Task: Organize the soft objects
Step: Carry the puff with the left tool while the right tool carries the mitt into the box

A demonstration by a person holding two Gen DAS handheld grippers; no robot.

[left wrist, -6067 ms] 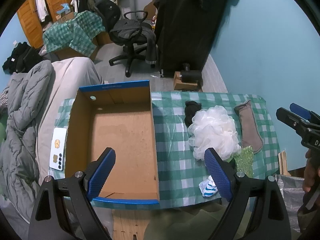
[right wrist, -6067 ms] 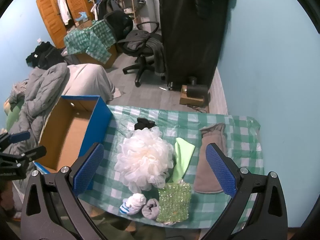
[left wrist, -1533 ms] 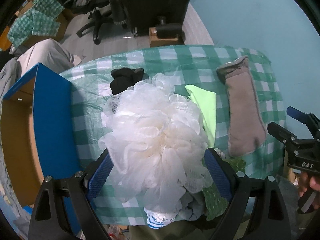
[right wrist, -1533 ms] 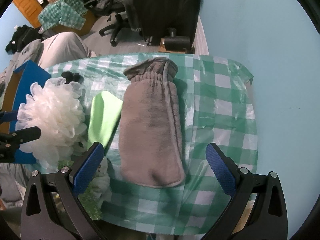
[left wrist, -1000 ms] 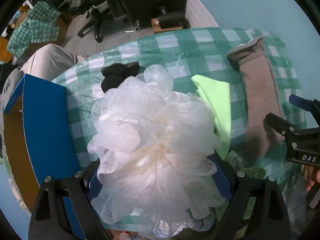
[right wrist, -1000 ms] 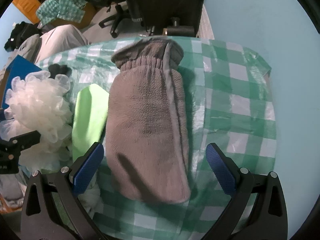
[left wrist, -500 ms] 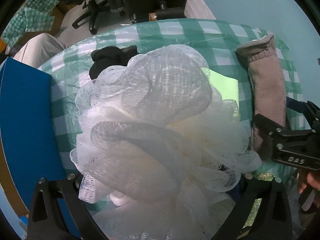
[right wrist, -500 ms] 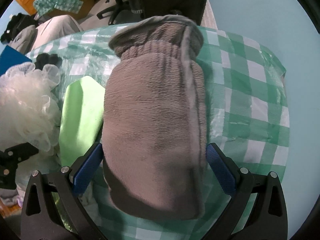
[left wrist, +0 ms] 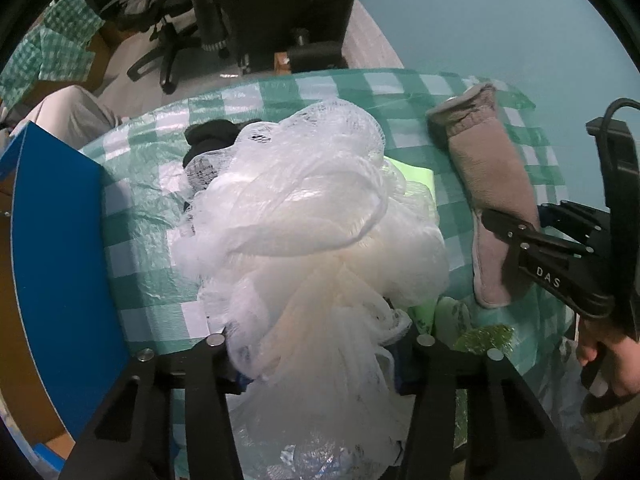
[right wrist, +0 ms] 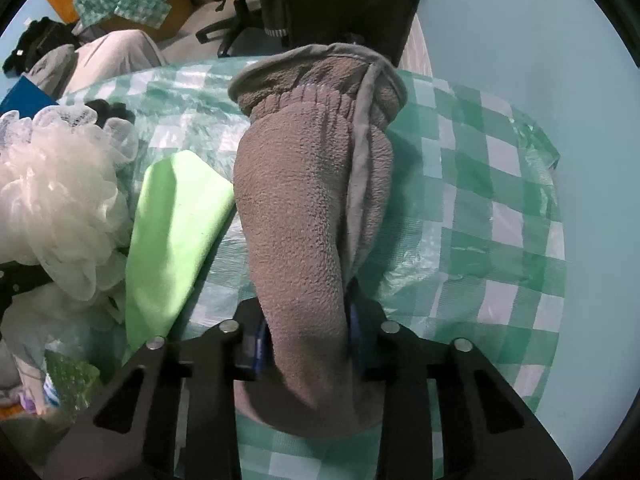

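Both my grippers have just closed, each pinching one soft thing.

Left gripper fingers squeeze the white loofah beside the blue box; only my right view shows the right gripper clamping the grey mitt over the desk.

Green checked table, grey mitt, lime cloth, white pouf, black sock

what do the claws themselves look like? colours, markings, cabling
Both are matte black frames with silver round bolt heads and blue finger pads. In the left wrist view, the right claw carries white "DAS" lettering and a black cable looping from its top. The left claw shows no markings.
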